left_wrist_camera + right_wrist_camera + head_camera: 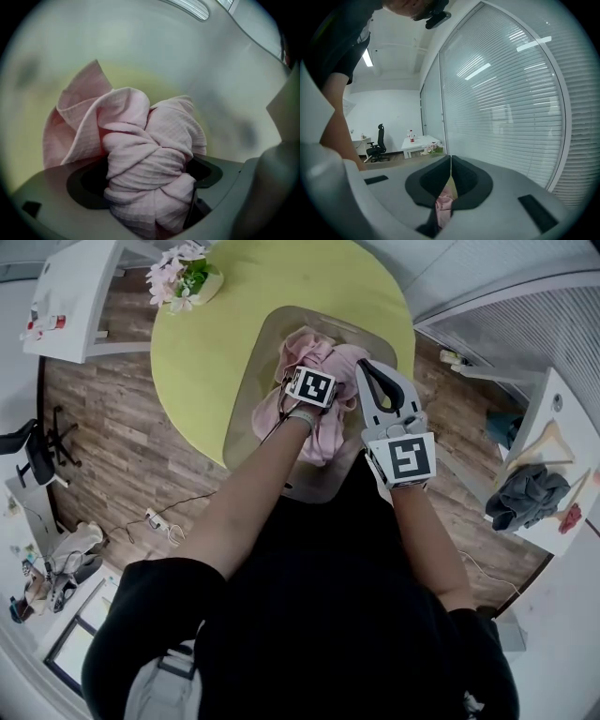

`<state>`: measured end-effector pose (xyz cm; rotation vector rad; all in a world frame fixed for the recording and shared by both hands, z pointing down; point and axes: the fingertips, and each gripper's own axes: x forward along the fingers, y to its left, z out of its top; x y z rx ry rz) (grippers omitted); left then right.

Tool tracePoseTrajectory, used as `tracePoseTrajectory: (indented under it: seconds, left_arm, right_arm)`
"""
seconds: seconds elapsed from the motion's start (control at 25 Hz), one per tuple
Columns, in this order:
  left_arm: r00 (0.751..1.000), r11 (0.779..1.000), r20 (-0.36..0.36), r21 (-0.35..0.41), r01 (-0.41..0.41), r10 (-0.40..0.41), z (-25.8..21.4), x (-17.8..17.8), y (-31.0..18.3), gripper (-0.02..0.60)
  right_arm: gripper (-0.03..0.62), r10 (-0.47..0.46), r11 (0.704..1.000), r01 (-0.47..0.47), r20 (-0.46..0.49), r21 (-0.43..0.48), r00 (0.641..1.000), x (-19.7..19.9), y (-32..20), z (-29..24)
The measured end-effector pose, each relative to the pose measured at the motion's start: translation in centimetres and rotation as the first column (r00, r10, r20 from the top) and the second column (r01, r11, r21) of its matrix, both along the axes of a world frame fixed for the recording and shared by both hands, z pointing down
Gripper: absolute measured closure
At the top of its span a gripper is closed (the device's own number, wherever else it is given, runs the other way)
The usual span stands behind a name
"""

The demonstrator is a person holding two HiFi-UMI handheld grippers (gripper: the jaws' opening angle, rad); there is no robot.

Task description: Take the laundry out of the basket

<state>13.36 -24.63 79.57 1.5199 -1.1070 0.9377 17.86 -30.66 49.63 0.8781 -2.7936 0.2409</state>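
Reaching down into the basket [248, 404] on the round table [206, 343], my left gripper [145, 183] has its jaws as wide as they go. The bunched pink cloth [140, 136] sits loose between them, not squeezed. My right gripper [449, 161] hangs just beside, jaws together, holding nothing. I think this is the grab step. Next I should squeeze the cloth tight and lift it out.

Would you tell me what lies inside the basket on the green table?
A bundle of pink laundry, with the left gripper in it; anything beneath is covered.
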Motion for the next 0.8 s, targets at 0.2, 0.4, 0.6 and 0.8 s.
tracePoseTrajectory:
  seconds: [0.2,0.4,0.6,0.8]
  left_arm:
    - [1.000,1.000,-0.001,0.018,-0.016,0.016,0.7,0.2,-0.2,0.095]
    - [0.998,0.994,0.027,0.092,-0.057,0.055,0.5,-0.1,-1.5,0.095]
    - [0.998,0.996,0.024,0.067,-0.051,0.050,1.1,0.0,-0.7,0.097]
    - [0.998,0.996,0.012,0.069,-0.055,0.054,0.9,0.0,-0.7,0.104]
  right_arm:
    - [0.569,0.000,1.000,0.000,-0.020,0.004,1.000,-0.1,-0.8,0.4]
    - [0.569,0.008,1.000,-0.008,-0.030,0.004,1.000,0.0,-1.0,0.5]
    - [0.569,0.011,1.000,-0.011,-0.041,0.006,0.999,0.0,-1.1,0.5]
    - [0.569,0.006,1.000,-0.006,-0.021,-0.009,1.000,0.3,-0.5,0.7]
